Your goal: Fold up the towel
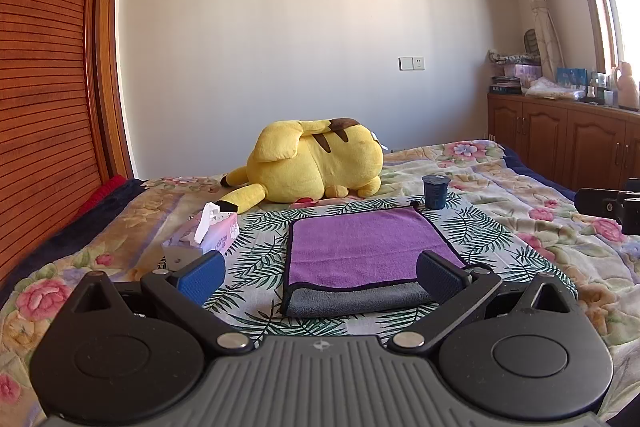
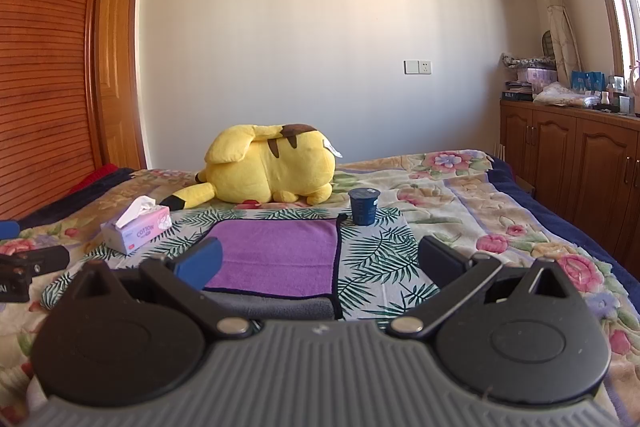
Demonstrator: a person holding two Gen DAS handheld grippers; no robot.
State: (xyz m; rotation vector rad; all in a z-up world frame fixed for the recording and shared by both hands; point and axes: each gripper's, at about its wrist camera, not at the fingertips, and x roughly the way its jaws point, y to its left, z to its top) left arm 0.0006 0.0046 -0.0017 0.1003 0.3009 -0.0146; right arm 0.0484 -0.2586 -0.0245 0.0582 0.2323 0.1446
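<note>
A purple towel (image 1: 360, 247) with a dark hem lies folded on a leaf-print cloth (image 1: 260, 259) on the bed, its grey underside (image 1: 352, 301) showing along the near edge. It also shows in the right wrist view (image 2: 276, 255). My left gripper (image 1: 320, 277) is open and empty, just above the towel's near edge, its jaws wide apart. My right gripper (image 2: 320, 267) is open and empty, near the towel's right front corner. Part of the right gripper shows at the right edge of the left wrist view (image 1: 612, 205).
A yellow plush toy (image 1: 312, 163) lies behind the towel. A dark blue cup (image 1: 435, 191) stands at the towel's far right corner. A pink tissue box (image 1: 208, 235) sits to the left. Wooden cabinets (image 1: 560, 147) line the right wall, and a wooden wardrobe (image 1: 48, 87) stands at the left.
</note>
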